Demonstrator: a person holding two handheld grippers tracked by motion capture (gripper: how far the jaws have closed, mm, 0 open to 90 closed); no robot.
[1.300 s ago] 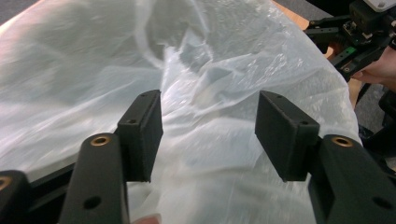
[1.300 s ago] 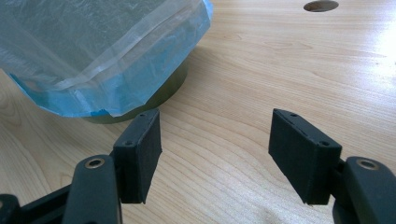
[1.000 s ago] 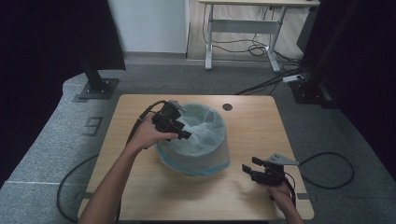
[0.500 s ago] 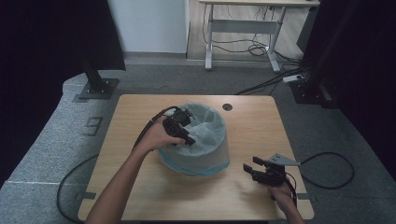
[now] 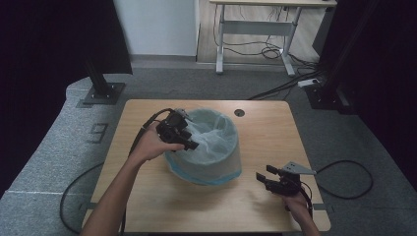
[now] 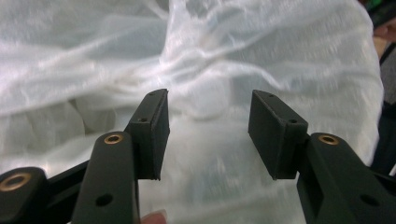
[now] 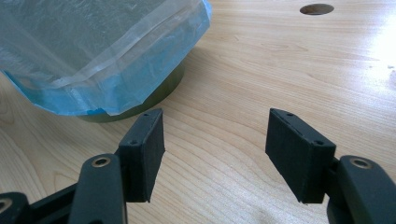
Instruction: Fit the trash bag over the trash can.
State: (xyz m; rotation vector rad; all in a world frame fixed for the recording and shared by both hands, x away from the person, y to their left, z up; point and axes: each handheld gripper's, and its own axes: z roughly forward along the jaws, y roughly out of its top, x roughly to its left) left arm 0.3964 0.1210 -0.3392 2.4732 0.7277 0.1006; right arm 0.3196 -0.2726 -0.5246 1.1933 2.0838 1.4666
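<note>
No brand, label or readable writing shows on the bin or the grippers; the grey floor mat (image 5: 59,147) at 9 o'clock of the tabletop (image 5: 275,132) carries a mark shaped like a "9" (image 5: 100,132).

A round bin (image 5: 206,147) stands upright at the middle of the wooden tabletop, its open mouth facing up and its axis vertical. A translucent pale blue bag liner (image 5: 211,132) sits inside it and folds over the rim, hanging down the outer wall almost to the tabletop. In the right gripper view the liner's (image 7: 93,56) blue-tinted edge ends just above the bin's dark green base (image 7: 154,93), which rests on the wood.

The left gripper (image 5: 184,140) hangs over the bin's rim at 9 o'clock of the bin, held in the person's left hand (image 5: 152,145), pointing toward 4 o'clock into the mouth. In the left gripper view its jaws stand apart with nothing between them, and crumpled white liner film (image 6: 196,79) lies close beyond them; whether the jaws touch it cannot be told.

The right gripper (image 5: 263,177) sits low over the tabletop at 4 o'clock of the bin, well apart from it, held in the right hand (image 5: 297,201) and pointing toward 9 o'clock. Its jaws are spread wide over bare wood, holding nothing. A round cable hole (image 5: 239,112) lies at 1 o'clock of the bin.
</note>
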